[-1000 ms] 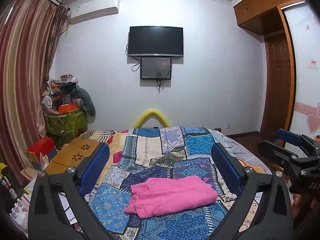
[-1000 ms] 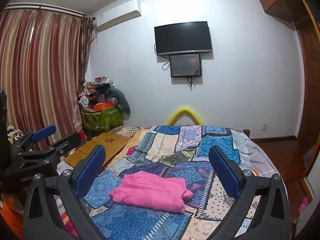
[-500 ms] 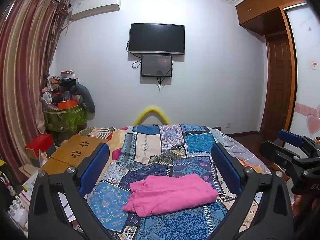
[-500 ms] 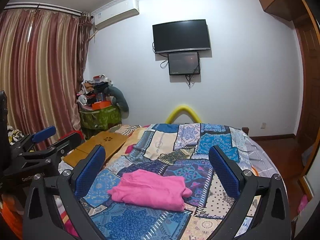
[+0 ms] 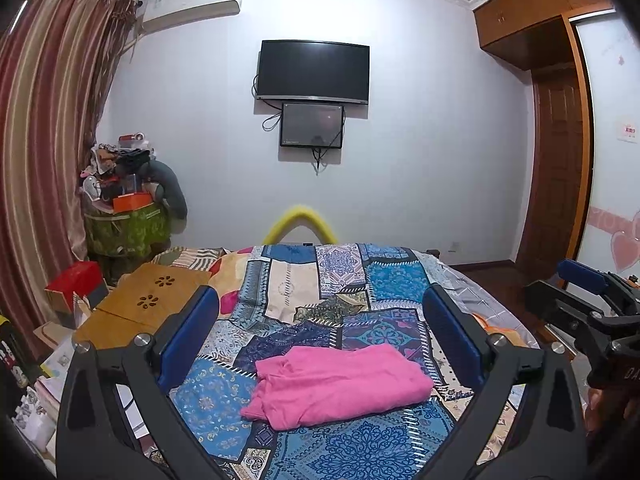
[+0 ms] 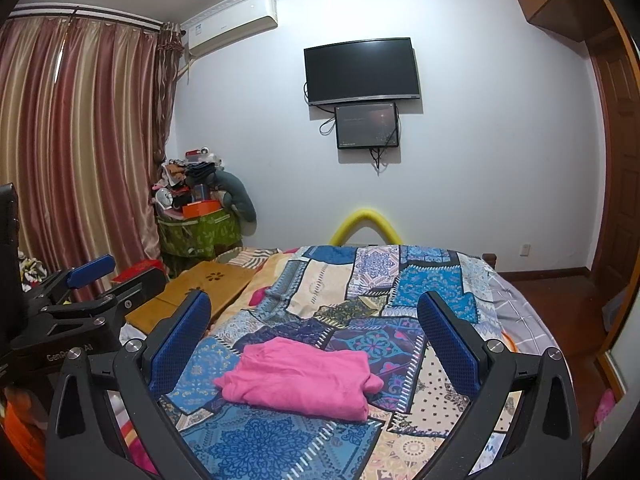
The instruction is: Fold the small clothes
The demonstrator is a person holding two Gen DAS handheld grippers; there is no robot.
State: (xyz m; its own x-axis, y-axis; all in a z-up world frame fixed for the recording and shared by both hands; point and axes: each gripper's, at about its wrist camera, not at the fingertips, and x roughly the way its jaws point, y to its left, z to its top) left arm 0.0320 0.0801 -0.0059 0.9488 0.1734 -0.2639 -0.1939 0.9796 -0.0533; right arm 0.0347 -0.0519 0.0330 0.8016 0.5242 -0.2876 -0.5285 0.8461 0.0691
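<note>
We see a wooden lap desk [image 5: 148, 304] left of the patchwork bedspread [image 5: 304, 280], a television [image 5: 313, 71] on the wall. Our left claw [image 5: 320, 336] and right claw [image 6: 314, 334], both spread wide, hover level above the bed, framing the folded pink garment [image 5: 340, 384] lying untouched between them.

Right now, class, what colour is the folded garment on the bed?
Pink; the garment shows best in the left wrist view.
</note>
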